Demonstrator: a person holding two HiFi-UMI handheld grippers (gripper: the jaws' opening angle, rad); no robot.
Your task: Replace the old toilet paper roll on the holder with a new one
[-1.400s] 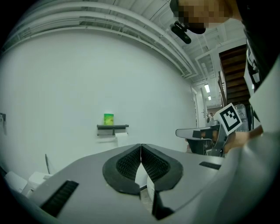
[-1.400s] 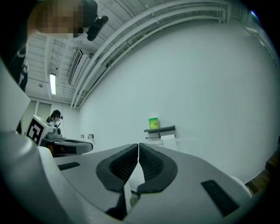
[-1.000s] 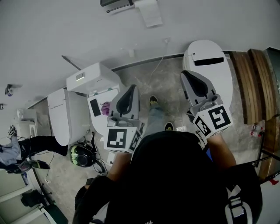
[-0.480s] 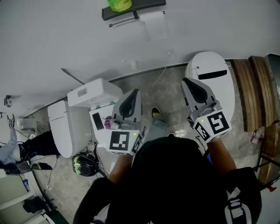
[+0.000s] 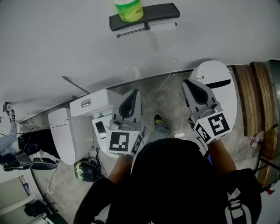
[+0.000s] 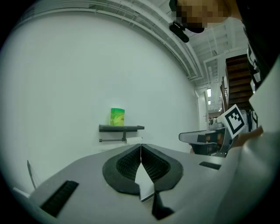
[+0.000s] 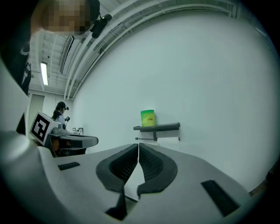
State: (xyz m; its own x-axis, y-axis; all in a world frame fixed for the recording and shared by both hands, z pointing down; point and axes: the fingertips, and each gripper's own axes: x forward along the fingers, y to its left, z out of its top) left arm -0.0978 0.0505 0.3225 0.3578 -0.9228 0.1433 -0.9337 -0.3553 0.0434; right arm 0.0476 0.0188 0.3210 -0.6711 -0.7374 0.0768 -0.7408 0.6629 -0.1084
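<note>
Left gripper (image 5: pixel 133 92) and right gripper (image 5: pixel 185 82), jaws together and empty, face the old roll (image 5: pixel 165 29) well ahead, its axis along the wall; the right seems nearer.

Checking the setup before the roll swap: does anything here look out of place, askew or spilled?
Nothing odd at the holder: the green-wrapped roll stands upright on its shelf and paper hangs straight below. Only stray clutter, seemingly a phone, lies on the toilet at the head view's left.
</note>
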